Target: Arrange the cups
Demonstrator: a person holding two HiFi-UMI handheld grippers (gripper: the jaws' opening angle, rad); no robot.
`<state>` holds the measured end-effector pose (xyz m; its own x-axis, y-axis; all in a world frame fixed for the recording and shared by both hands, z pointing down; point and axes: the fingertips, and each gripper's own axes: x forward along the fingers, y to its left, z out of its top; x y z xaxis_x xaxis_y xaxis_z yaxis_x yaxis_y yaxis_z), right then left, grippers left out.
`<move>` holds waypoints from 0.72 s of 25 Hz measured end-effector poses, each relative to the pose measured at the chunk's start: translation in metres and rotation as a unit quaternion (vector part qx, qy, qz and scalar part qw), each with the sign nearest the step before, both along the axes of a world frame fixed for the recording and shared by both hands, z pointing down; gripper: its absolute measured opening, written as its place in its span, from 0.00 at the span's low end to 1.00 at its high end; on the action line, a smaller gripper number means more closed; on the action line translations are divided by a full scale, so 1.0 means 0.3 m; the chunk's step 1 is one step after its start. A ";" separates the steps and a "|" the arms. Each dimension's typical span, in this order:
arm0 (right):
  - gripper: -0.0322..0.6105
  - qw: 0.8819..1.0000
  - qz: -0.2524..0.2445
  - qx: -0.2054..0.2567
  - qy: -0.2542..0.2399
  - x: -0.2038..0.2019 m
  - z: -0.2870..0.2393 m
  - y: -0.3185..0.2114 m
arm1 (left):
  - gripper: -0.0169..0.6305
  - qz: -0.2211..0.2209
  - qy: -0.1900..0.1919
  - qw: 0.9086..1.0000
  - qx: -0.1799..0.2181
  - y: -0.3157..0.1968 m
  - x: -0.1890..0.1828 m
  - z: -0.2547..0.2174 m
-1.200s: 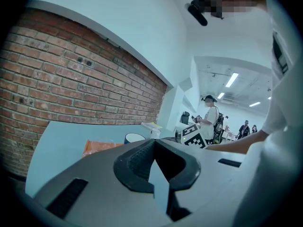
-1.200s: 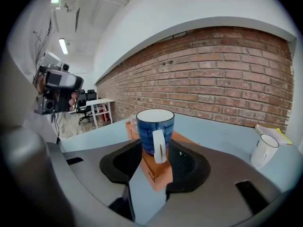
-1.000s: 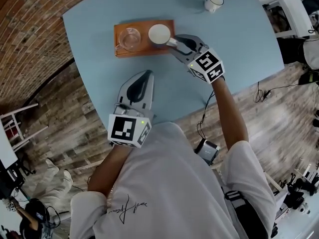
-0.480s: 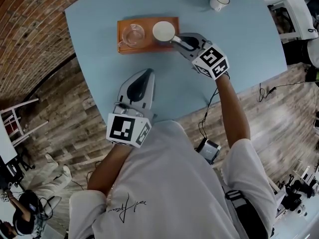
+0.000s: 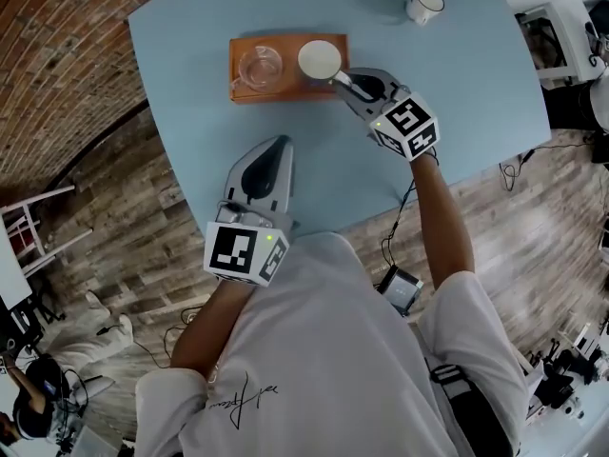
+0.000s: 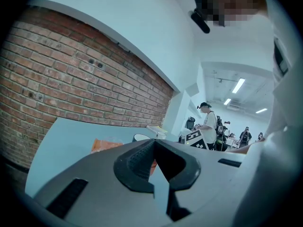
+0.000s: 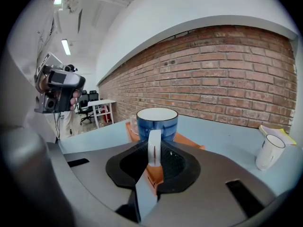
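Blue mug (image 5: 320,61) sat on the right end of the orange tray (image 5: 285,93), at the far side of the table (image 5: 190,46), and the right gripper (image 5: 341,81) was on its handle: the jaws had just been closing, the white handle pinched between them. Looked like the grasp step, so the next move probably called for a level lift without clipping the glass cup (image 5: 260,65) just left of it. A white cup (image 5: 424,5) waited far right, well apart. The left gripper (image 5: 279,144) hung near, jaws pressed together, empty. No brand or label could be read; the shirt's scrawl was illegible.
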<state>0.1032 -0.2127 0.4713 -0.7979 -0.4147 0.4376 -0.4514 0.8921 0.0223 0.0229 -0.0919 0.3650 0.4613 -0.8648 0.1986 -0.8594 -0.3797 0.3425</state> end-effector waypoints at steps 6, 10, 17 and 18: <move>0.15 0.999 0.048 0.008 -0.002 -0.005 0.006 0.000 | 0.04 -0.013 -0.006 1.000 0.006 0.014 -0.030 -0.011; 0.15 0.997 0.078 0.007 -0.009 -0.015 0.011 0.009 | 0.04 -0.014 -0.008 1.000 0.009 0.034 -0.041 -0.014; 0.15 0.993 0.119 0.011 -0.004 -0.015 0.011 0.040 | 0.04 -0.002 -0.010 1.000 0.016 0.060 -0.062 -0.025; 0.15 0.992 0.125 0.012 -0.006 -0.015 0.007 0.040 | 0.04 0.000 -0.011 1.000 0.016 0.063 -0.069 -0.026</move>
